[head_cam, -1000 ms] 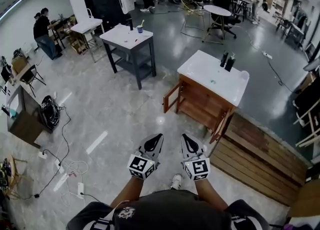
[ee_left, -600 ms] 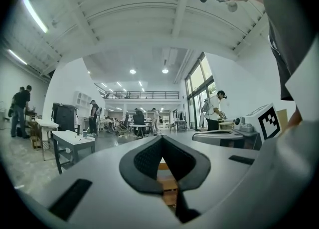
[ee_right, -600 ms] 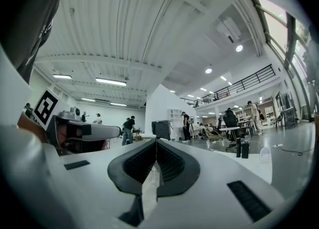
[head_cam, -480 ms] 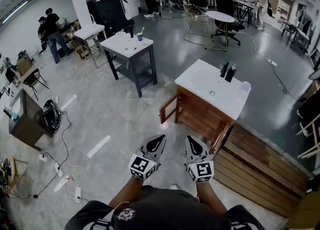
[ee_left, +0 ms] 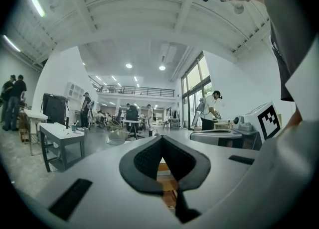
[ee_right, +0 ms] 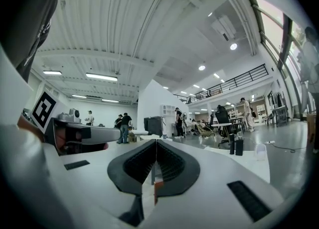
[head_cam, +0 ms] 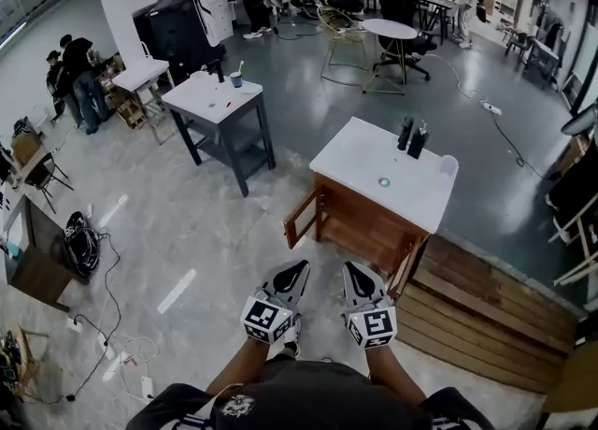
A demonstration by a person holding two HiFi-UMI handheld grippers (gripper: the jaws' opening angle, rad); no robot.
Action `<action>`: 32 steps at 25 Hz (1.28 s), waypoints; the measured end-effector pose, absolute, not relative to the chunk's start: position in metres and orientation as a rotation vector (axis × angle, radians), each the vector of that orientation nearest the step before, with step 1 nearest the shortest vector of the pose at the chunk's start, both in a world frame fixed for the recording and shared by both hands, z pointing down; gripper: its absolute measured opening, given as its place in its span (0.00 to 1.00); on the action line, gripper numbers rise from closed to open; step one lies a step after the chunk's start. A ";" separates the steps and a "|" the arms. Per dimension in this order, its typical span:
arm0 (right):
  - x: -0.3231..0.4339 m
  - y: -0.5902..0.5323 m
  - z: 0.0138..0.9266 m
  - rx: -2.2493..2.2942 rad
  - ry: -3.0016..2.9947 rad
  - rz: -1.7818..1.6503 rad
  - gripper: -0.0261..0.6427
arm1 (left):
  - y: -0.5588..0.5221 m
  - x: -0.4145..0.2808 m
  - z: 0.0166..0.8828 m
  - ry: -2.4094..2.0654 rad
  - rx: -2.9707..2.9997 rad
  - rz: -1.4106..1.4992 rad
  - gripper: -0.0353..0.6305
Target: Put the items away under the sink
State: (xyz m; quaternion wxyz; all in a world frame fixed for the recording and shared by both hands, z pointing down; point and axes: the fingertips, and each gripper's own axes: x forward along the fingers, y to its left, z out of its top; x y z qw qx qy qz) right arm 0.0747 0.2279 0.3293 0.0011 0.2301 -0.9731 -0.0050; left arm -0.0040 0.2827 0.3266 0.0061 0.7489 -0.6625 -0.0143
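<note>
Both tongs are closed and hold nothing. The left gripper (head_cam: 297, 270) shows, in the left gripper view, its two dark pads meeting at the tips with only a slit of background below them. The right gripper (head_cam: 352, 269) shows the same in the right gripper view: pads together at the tips, nothing caught between. There are two grippers, held side by side low in the head view. They are close to each other but apart, and both point forward toward the sink unit.

One sink cabinet (head_cam: 369, 222) stands ahead of the tongs and slightly to their right, on the grey floor and well apart from the jaws. It has a wooden body under a white top (head_cam: 360, 162). Its two doors stand open: the left door (head_cam: 299, 219) swings out toward the person's left, and the right door (head_cam: 407, 267) juts out near the right gripper's tips. A wooden platform (head_cam: 486, 302) lies just beside the cabinet on its right.

Three items sit on the far part of the white top. Two dark bottles (head_cam: 411, 138) stand upright, close together. One small pale container (head_cam: 448, 166) stands near the right corner, apart from the bottles. A single round drain (head_cam: 384, 181) shows in the top, nearer the person than the bottles. All three items lie beyond the closed jaws, untouched, with the cabinet's open front between them and the tongs.
</note>
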 end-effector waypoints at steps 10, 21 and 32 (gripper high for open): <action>-0.001 0.161 0.326 0.837 -3.013 -0.008 0.08 | 0.209 -0.081 0.324 -1.971 2.415 -0.053 0.05; -0.093 0.119 0.319 0.884 -2.979 -0.071 0.08 | 0.157 -0.163 0.329 -1.876 2.495 -0.059 0.05; -0.075 0.068 0.346 1.059 -2.877 0.016 0.08 | 0.099 -0.159 0.345 -1.726 2.565 -0.068 0.05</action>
